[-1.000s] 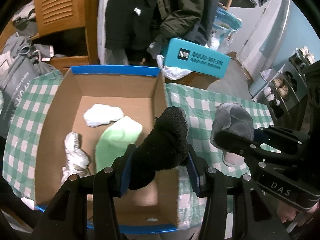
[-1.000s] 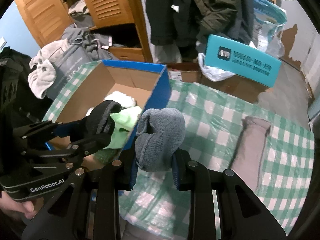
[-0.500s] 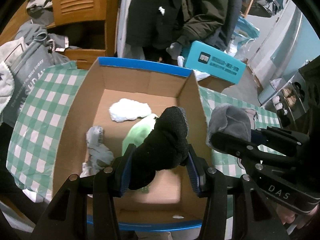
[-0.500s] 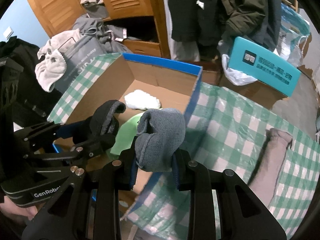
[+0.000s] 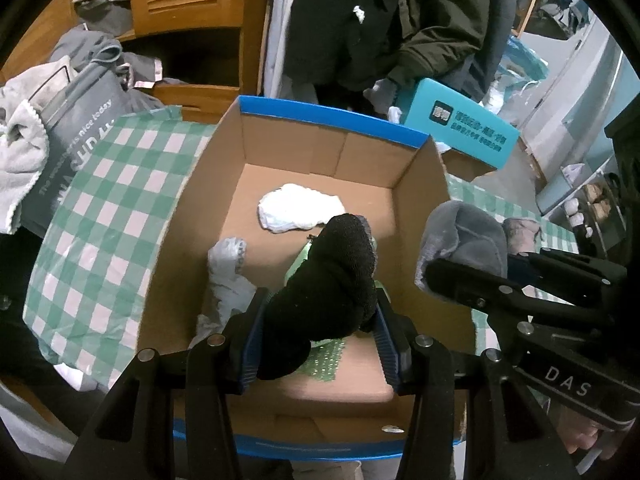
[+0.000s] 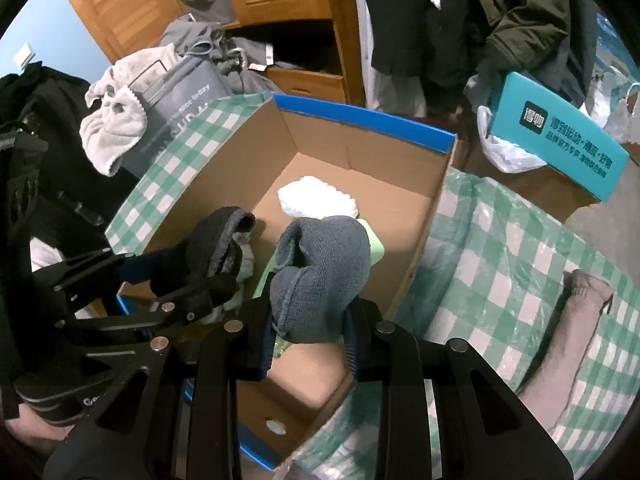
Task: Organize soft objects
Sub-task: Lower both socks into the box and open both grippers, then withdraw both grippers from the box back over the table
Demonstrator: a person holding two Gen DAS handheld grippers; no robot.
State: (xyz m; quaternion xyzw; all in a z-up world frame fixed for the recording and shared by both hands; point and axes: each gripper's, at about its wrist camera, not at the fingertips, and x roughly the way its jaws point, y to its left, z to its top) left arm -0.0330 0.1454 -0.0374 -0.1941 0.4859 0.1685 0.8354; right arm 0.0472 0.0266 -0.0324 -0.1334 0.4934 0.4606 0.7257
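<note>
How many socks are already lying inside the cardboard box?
3: a white sock near the back, a crumpled pale sock on the left, a green sock mid-box. Others may hide under the grippers.

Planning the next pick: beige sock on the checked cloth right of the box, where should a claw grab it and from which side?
Take the beige sock across its narrow mid-length, coming down from above. It lies flat and stretched out on the checked cloth, apart from the cardboard box, so both long edges look open to the fingers. Both claws currently hold socks.

A black sock (image 5: pixel 324 296) and a grey sock (image 6: pixel 320 276) hang bunched above the open cardboard box (image 5: pixel 192 216), which holds white (image 5: pixel 298 210), pale grey (image 5: pixel 228 276) and green (image 5: pixel 302 258) soft items.
</note>
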